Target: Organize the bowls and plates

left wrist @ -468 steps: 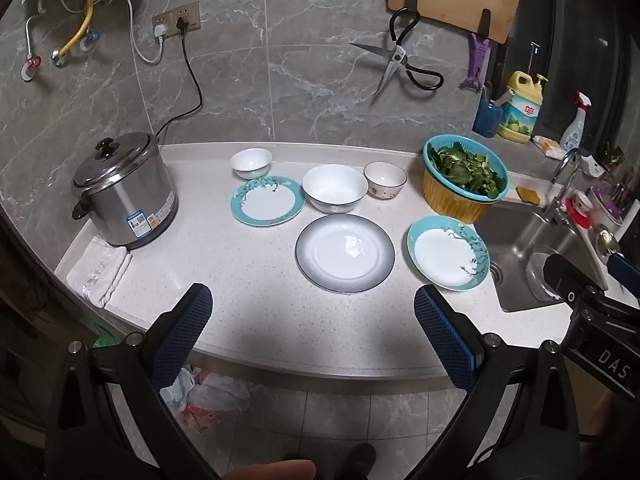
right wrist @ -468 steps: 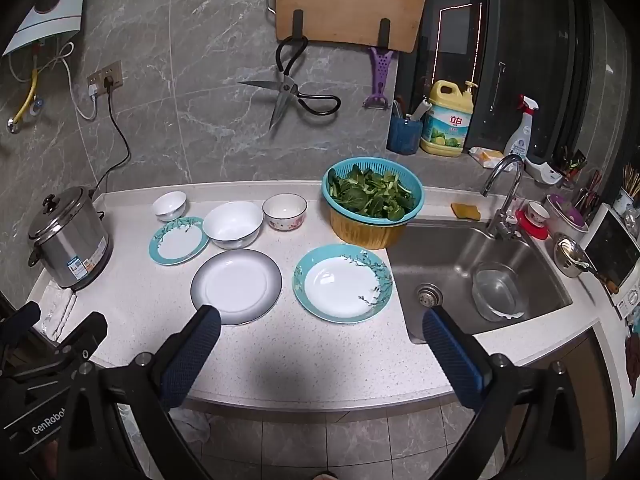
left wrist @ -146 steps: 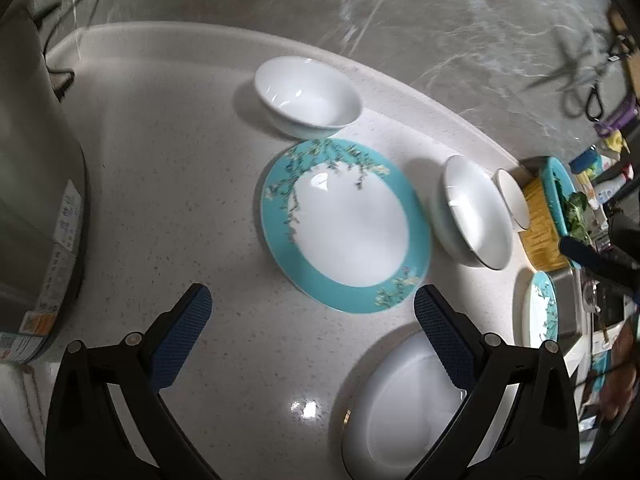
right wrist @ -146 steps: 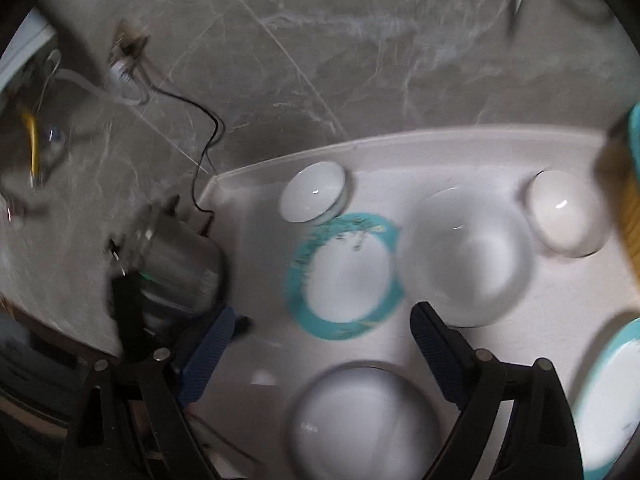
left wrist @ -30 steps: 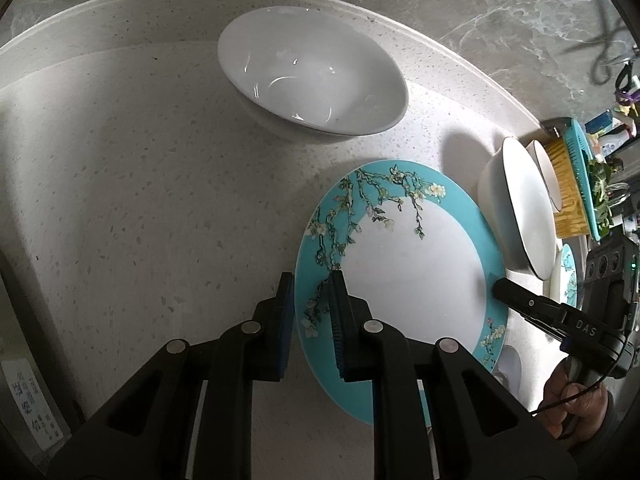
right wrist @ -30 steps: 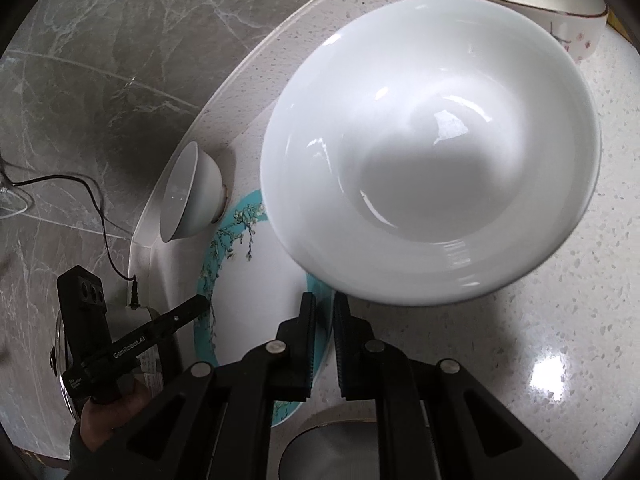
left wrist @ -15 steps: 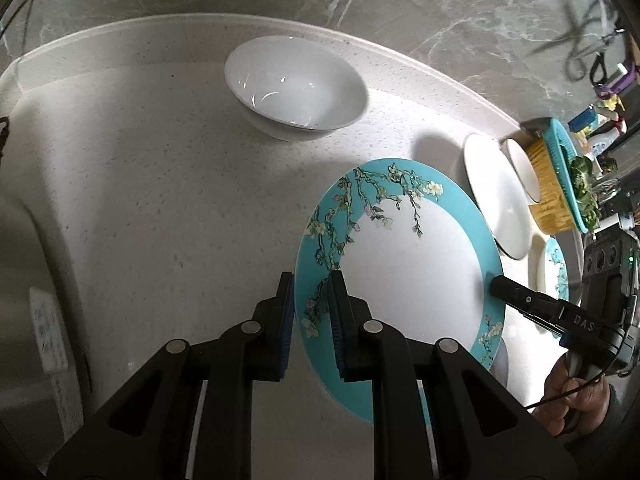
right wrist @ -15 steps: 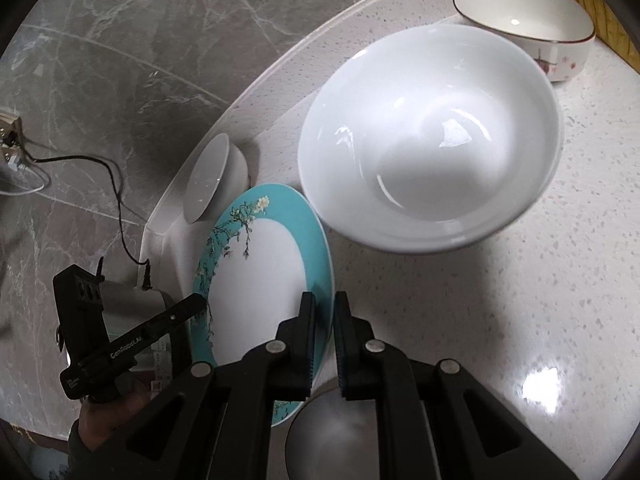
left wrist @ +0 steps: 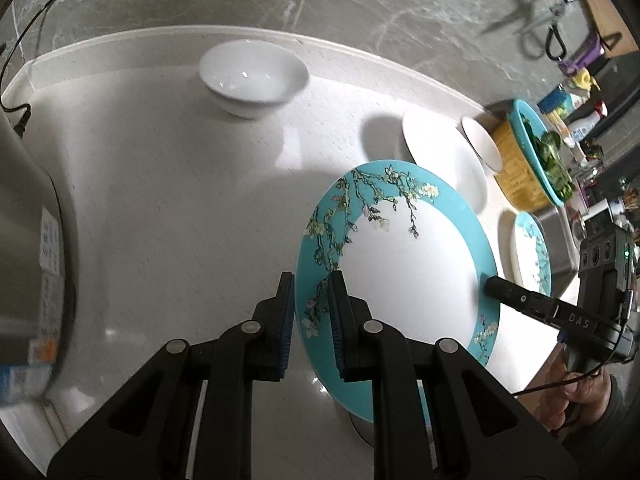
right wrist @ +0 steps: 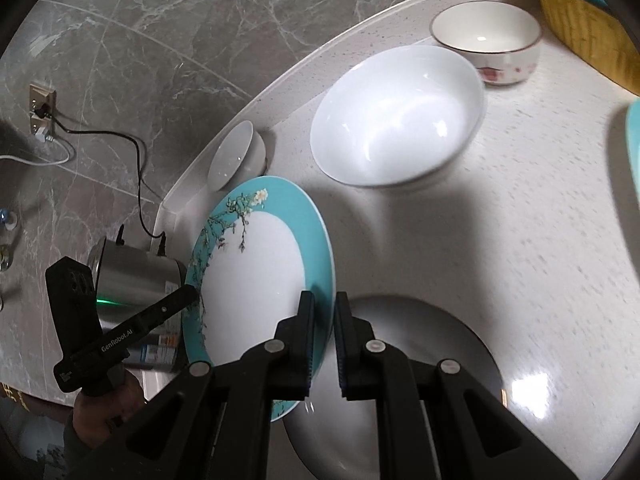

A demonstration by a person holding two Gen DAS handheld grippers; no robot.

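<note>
Pale speckled bench (left wrist: 168, 208) under marble wall: teal blossom plate (left wrist: 404, 264) aloft, tilted, pinched at opposite rims by left tongs (left wrist: 311, 312) and right tongs (right wrist: 323, 340); grey-rimmed plate (right wrist: 432, 364) directly below, likely landing spot; white bowl (right wrist: 396, 116) beyond.

glossy glazed teal plate (left wrist: 404, 264), speckled stone-like counter (left wrist: 168, 208), brushed-metal cooker (right wrist: 136, 276).

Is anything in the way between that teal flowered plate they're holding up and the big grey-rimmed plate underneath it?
Nothing visible is. The teal flowered plate is clamped at opposite rims by the left gripper and the right gripper, held above the counter. The grey-rimmed white plate lies bare just beside and below it.
</note>
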